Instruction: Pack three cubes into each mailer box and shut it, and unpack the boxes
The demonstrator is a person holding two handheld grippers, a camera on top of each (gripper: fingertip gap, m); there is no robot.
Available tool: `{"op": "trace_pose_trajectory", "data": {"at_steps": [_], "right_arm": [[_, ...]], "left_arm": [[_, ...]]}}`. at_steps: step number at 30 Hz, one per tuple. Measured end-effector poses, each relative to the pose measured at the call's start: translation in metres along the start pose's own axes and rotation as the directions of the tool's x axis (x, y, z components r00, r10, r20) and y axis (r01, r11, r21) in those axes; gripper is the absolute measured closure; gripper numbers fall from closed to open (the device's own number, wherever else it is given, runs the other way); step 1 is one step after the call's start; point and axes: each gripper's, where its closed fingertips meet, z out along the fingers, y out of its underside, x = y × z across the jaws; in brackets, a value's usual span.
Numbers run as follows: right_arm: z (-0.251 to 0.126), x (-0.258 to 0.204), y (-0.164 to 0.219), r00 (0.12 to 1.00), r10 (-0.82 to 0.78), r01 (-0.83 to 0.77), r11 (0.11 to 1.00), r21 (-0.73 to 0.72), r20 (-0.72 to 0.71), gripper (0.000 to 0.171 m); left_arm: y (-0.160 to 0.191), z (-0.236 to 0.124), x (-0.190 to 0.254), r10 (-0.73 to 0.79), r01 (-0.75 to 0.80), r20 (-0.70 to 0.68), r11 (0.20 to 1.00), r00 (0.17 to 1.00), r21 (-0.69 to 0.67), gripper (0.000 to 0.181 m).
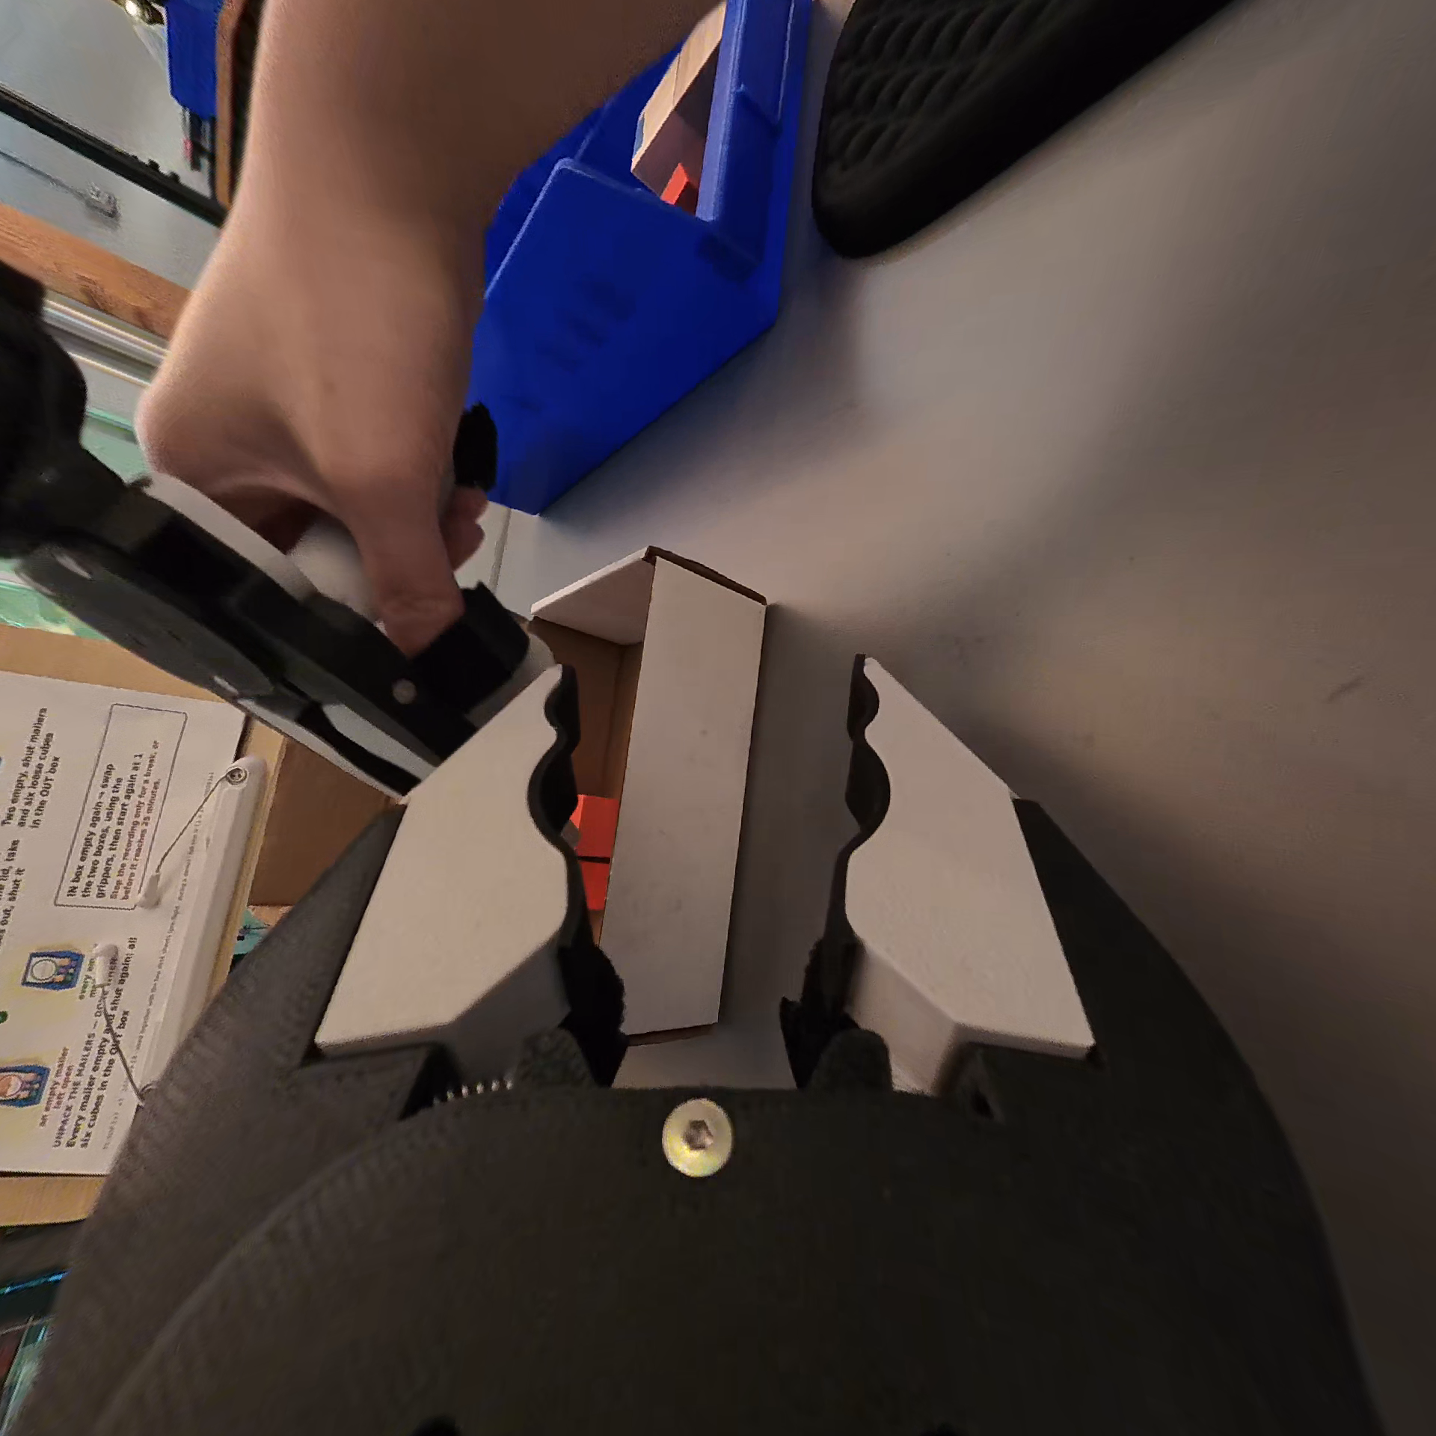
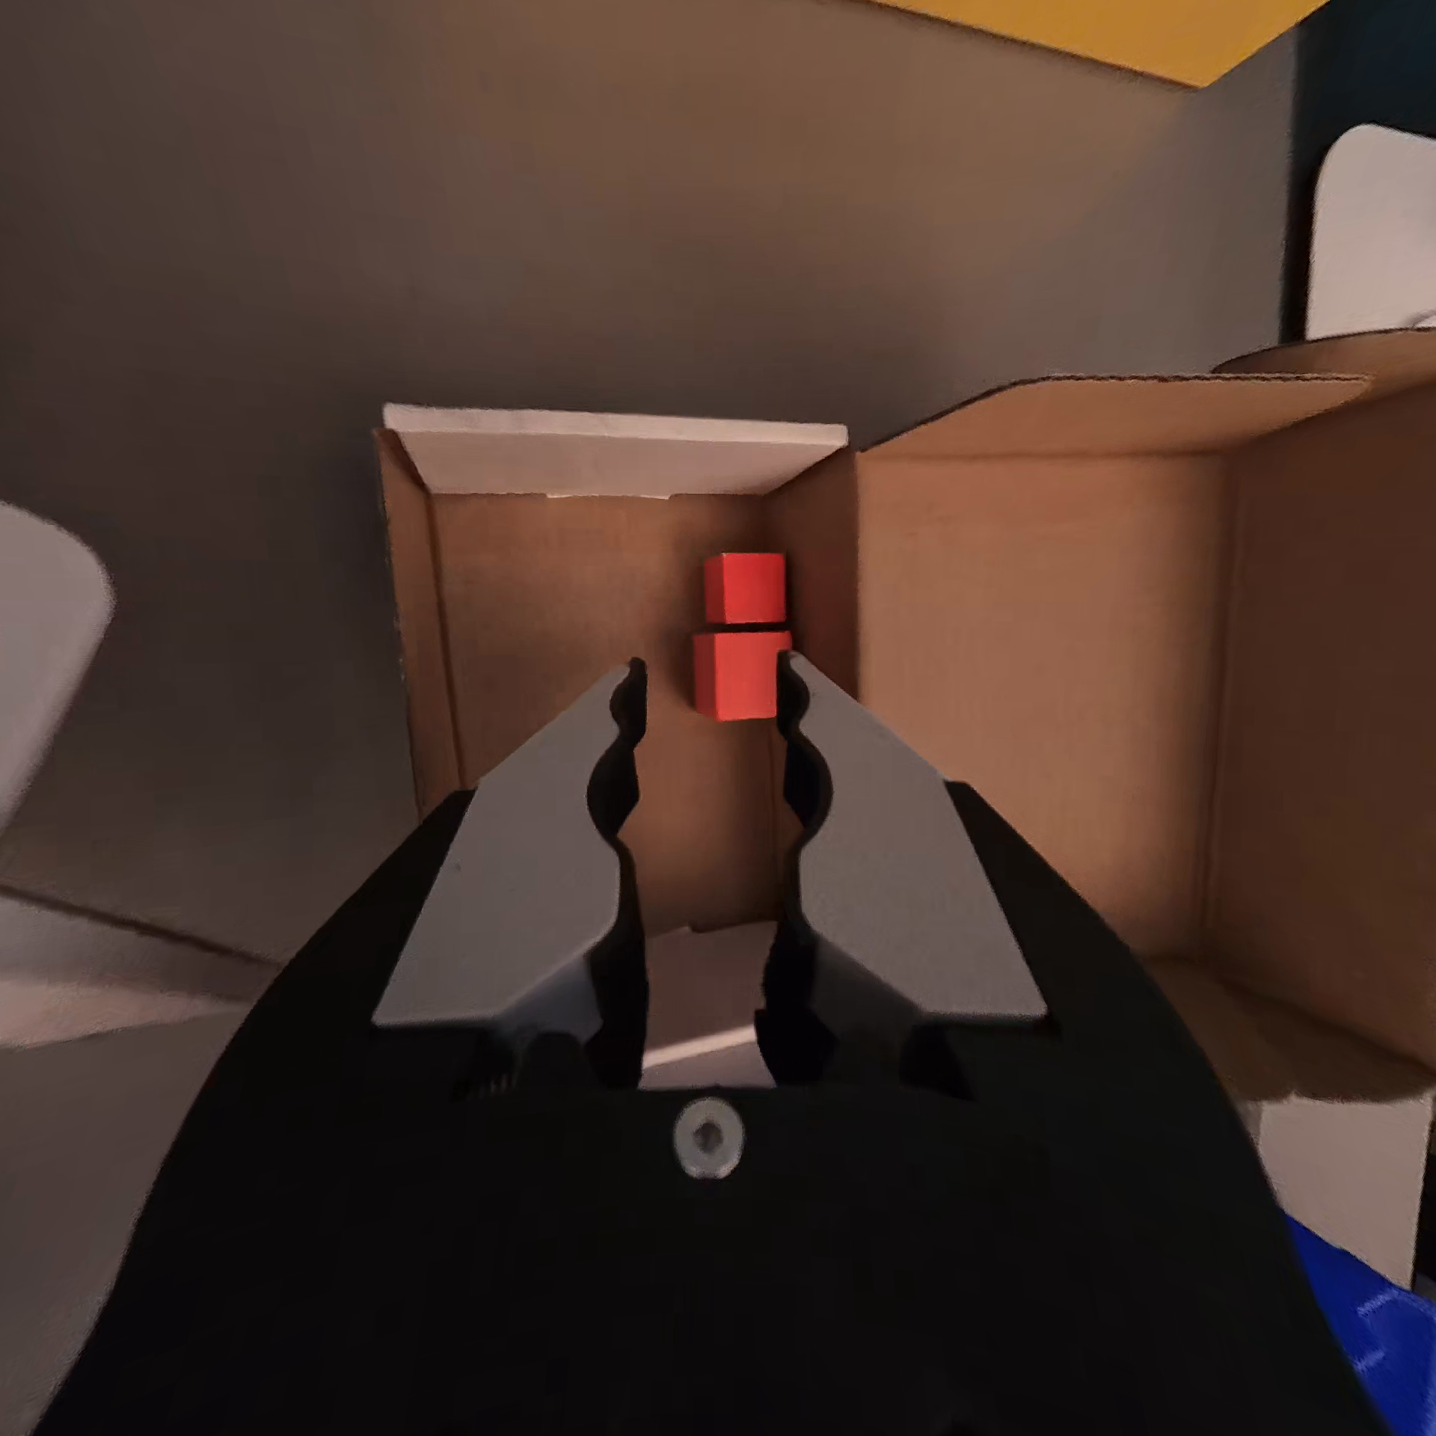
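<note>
A white mailer box (image 2: 614, 457) stands open on the grey table, its brown lid (image 2: 1041, 684) folded out to the right. Two red cubes (image 2: 744, 588) (image 2: 734, 674) lie inside, one behind the other, near the lid-side wall. My right gripper (image 2: 711, 664) is open and empty above the nearer cube. My left gripper (image 1: 712, 670) is open and straddles the box's white side wall (image 1: 684, 777) without gripping it, one finger over the inside. The red cubes (image 1: 594, 824) show past that finger. A hand (image 1: 311, 373) holds the right gripper over the box.
A blue bin (image 1: 622, 326) with a wooden cube (image 1: 684, 85) and a red cube in it stands beyond the box. A black textured pad (image 1: 971, 116) lies to its right. A printed instruction sheet (image 1: 101, 894) on cardboard lies at the left.
</note>
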Motion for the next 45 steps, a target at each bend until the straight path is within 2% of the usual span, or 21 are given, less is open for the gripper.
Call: {"op": "trace_pose_trajectory", "data": {"at_steps": [6, 7, 11, 12, 18, 20, 21, 23, 25, 26, 28, 30, 32, 35, 37, 41, 45], "right_arm": [[0.021, 0.004, 0.016, 1.000, -0.015, 0.015, 0.993, -0.113, 0.001, 0.137], [0.022, 0.005, 0.018, 1.000, -0.023, 0.021, 0.993, -0.120, -0.009, 0.131], [0.016, -0.005, 0.015, 0.999, -0.005, 0.009, 0.995, -0.099, 0.039, 0.149], [0.014, -0.006, 0.014, 0.999, -0.001, 0.005, 0.996, -0.093, 0.046, 0.149], [0.025, -0.008, 0.019, 0.998, 0.018, -0.010, 0.992, -0.125, 0.066, 0.129], [0.027, -0.005, 0.021, 0.999, 0.020, -0.013, 0.990, -0.141, 0.049, 0.142], [0.024, -0.005, 0.020, 0.999, 0.011, -0.005, 0.990, -0.137, 0.045, 0.143], [0.005, 0.001, 0.011, 1.000, -0.017, 0.015, 0.995, -0.098, -0.016, 0.143], [-0.039, 0.019, 0.004, 0.987, -0.012, 0.008, 1.000, -0.027, -0.160, 0.143], [-0.068, 0.032, 0.010, 0.968, 0.017, -0.023, 1.000, -0.019, -0.252, 0.143], [-0.126, 0.052, 0.052, 0.908, 0.121, -0.163, 0.984, -0.071, -0.400, 0.143], [-0.164, 0.046, 0.111, 0.866, 0.307, -0.380, 0.917, -0.120, -0.395, 0.144], [-0.186, 0.036, 0.177, 0.770, 0.486, -0.588, 0.792, -0.165, -0.414, 0.143], [-0.186, 0.013, 0.243, 0.592, 0.711, -0.799, 0.578, -0.163, -0.379, 0.143], [-0.177, 0.000, 0.269, 0.501, 0.779, -0.864, 0.473, -0.172, -0.377, 0.143], [-0.155, -0.005, 0.287, 0.387, 0.839, -0.922, 0.361, -0.141, -0.384, 0.143], [-0.138, -0.009, 0.300, 0.359, 0.825, -0.933, 0.301, -0.198, -0.436, 0.143]], "left_arm": [[-0.006, -0.004, -0.003, -0.001, 0.000, 0.016, 0.999, 1.000, 0.033, 0.114], [-0.006, -0.004, -0.003, -0.002, 0.002, 0.016, 0.999, 1.000, 0.033, 0.114], [-0.002, -0.001, 0.001, 0.009, -0.009, 0.000, 1.000, 1.000, 0.009, 0.112], [-0.001, 0.000, 0.002, 0.011, -0.011, -0.002, 1.000, 1.000, 0.008, 0.112], [-0.005, -0.002, 0.002, 0.014, -0.014, -0.002, 1.000, 1.000, 0.023, 0.113], [-0.004, -0.002, 0.003, 0.016, -0.016, -0.003, 1.000, 1.000, 0.020, 0.113], [-0.004, -0.002, 0.003, 0.017, -0.017, -0.004, 1.000, 1.000, 0.020, 0.113], [-0.005, -0.003, 0.002, 0.015, -0.015, -0.003, 1.000, 1.000, 0.025, 0.113], [-0.005, -0.003, 0.001, 0.012, -0.012, -0.001, 1.000, 1.000, 0.027, 0.113], [-0.005, -0.003, 0.001, 0.012, -0.012, 0.000, 1.000, 1.000, 0.026, 0.113], [-0.004, -0.002, 0.001, 0.010, -0.010, -0.003, 1.000, 1.000, 0.023, 0.113], [-0.003, 0.000, 0.003, 0.010, -0.009, -0.010, 1.000, 1.000, 0.017, 0.113], [-0.002, 0.002, 0.005, 0.015, -0.014, -0.015, 1.000, 1.000, 0.008, 0.113], [-0.004, 0.003, 0.007, 0.024, -0.024, -0.016, 1.000, 1.000, 0.006, 0.113], [-0.005, 0.003, 0.008, 0.029, -0.028, -0.016, 1.000, 0.999, 0.007, 0.113], [-0.001, 0.002, 0.007, 0.025, -0.025, -0.012, 1.000, 1.000, 0.002, 0.113], [0.002, 0.002, 0.004, 0.012, -0.012, -0.010, 1.000, 1.000, -0.003, 0.113]]}}
